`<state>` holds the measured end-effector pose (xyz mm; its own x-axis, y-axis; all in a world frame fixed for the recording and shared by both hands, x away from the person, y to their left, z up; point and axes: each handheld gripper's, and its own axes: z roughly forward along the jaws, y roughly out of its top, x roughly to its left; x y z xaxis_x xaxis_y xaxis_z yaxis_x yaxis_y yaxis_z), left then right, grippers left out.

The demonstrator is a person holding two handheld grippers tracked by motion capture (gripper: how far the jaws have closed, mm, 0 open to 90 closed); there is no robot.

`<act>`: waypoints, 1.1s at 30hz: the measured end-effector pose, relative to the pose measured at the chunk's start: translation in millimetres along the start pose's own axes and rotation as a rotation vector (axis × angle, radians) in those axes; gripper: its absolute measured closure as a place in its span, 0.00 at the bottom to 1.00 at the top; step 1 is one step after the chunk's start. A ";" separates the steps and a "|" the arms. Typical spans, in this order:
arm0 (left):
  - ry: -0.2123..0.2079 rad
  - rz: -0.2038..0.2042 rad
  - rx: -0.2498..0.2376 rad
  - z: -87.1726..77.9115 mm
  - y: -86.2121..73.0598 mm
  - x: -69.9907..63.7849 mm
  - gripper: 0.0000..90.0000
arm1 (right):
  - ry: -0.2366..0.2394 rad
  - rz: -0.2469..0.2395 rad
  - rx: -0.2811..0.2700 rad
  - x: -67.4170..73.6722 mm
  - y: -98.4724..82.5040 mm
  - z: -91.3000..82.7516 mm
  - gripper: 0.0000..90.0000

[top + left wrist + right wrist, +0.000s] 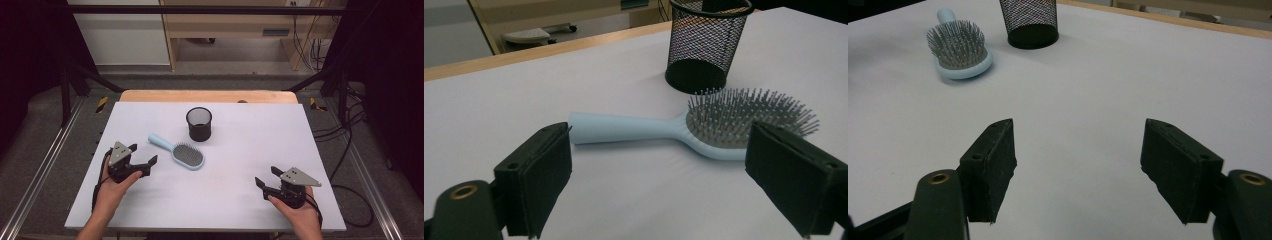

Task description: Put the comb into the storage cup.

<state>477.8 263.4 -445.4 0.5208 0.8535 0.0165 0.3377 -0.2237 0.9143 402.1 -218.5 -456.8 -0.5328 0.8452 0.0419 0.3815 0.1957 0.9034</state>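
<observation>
A light blue hairbrush [179, 150] with grey bristles lies flat on the white table [240, 150], its handle pointing to the far left. Just behind it stands a black mesh cup [199, 124], upright. My left gripper [143, 155] is open at the table's left, a short way left of the brush, with nothing between its jaws. In the left gripper view the hairbrush [694, 125] lies just ahead of the left gripper [659, 170] and the mesh cup [704, 42] stands beyond. My right gripper [266, 177] is open over bare table at the front right; its own view shows the right gripper [1078, 165], hairbrush [959, 50] and mesh cup [1030, 21] far off.
A wooden strip [210, 96] borders the table's far edge. Metal rails [40, 165] run along both sides, and cables [350, 150] hang at the right. Shelving and a wall stand behind the table.
</observation>
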 end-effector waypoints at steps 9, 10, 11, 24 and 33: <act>0.026 0.036 0.040 34.6 13.3 5.8 0.20 | -0.011 0.010 0.006 -2.7 -4.0 1.0 0.33; 0.028 0.038 0.045 37.7 14.8 6.4 0.20 | -0.012 0.011 0.006 -2.9 -4.0 1.2 0.33; 0.029 0.039 0.047 40.9 16.2 6.8 0.20 | -0.012 0.011 0.004 -3.3 -4.1 1.1 0.33; 0.029 0.059 0.088 70.2 20.8 2.6 0.40 | -0.016 0.023 0.012 -5.6 -5.9 1.6 0.34; 0.016 0.037 0.093 77.2 20.0 -0.2 0.43 | -0.023 0.026 0.004 -7.3 -6.1 1.3 0.33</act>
<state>545.0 222.5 -458.4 0.5217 0.8513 0.0566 0.3903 -0.2971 0.8715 404.6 -225.2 -463.1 -0.5048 0.8614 0.0557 0.3985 0.1753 0.9003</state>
